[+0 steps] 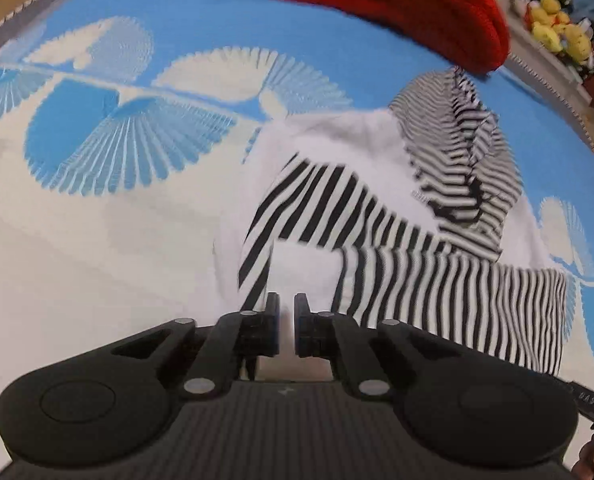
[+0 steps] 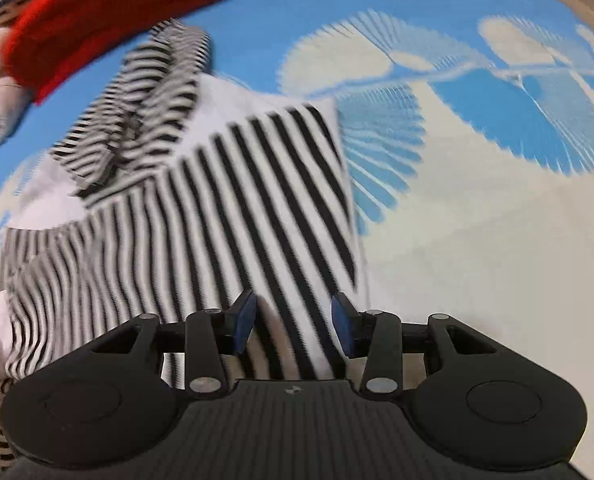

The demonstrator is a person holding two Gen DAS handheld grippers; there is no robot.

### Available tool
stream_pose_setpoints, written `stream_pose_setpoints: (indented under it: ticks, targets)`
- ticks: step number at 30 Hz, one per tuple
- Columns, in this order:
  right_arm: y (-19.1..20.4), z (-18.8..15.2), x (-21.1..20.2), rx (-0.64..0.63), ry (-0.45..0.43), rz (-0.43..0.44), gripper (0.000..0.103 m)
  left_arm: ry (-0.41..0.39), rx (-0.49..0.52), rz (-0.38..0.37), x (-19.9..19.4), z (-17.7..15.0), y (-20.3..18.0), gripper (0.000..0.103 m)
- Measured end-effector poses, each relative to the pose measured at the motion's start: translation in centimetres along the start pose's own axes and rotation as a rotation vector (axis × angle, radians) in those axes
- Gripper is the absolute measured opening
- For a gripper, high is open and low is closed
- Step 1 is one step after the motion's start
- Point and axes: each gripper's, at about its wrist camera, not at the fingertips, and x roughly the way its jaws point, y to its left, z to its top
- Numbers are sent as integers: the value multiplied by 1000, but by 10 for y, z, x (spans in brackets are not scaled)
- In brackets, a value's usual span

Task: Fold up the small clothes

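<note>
Now the left claw [image 1: 287, 312] pinches the striped garment [image 1: 397, 216], while the right claw [image 2: 293, 320] gapes above it.

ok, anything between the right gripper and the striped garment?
Nothing visible. The right gripper is open right over the striped garment, with striped fabric showing between its fingers. The red cloth lies at the garment's far end, well away from the gripper.
</note>
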Motion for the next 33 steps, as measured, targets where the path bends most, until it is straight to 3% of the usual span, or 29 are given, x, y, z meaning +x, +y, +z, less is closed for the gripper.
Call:
stream_pose_setpoints:
  ticks: [4,6,7,10,12,14,16,17,18,21,25,33]
  targets:
    - [-5,-1,0,18,-5,-22,29,19,9,-45,12,-2,-4,11]
    - [-9,-1,1,28,-7,-55,7,113,10,-4,39,-11,0,12]
    - [-11,0,2,39,-3,-58,6,156,-2,4,50,-16,4,12]
    - [-14,1,2,53,4,-48,6,147,-34,-8,46,-14,9,12]
    - [-16,3,-1,81,-17,-31,8,74,-18,-25,29,-6,4,16]
    - [-14,5,-8,87,-58,6,10,41,-7,-39,25,-5,1,29]
    - [-6,5,-7,15,-59,11,19,111,-8,-16,42,-12,1,30]
    - [-4,3,-2,0,-31,5,30,154,-15,-7,51,-17,2,30]
    - [-5,1,5,3,2,0,33,159,-23,-9,55,-19,3,30]
    - [-2,1,2,4,-11,-10,34,114,-19,-10,42,-11,-1,30]
    - [4,9,-17,5,-83,38,36,23,16,1,22,-6,-12,31]
    - [4,16,-27,-81,-140,-49,39,-80,86,59,6,1,-30,31]
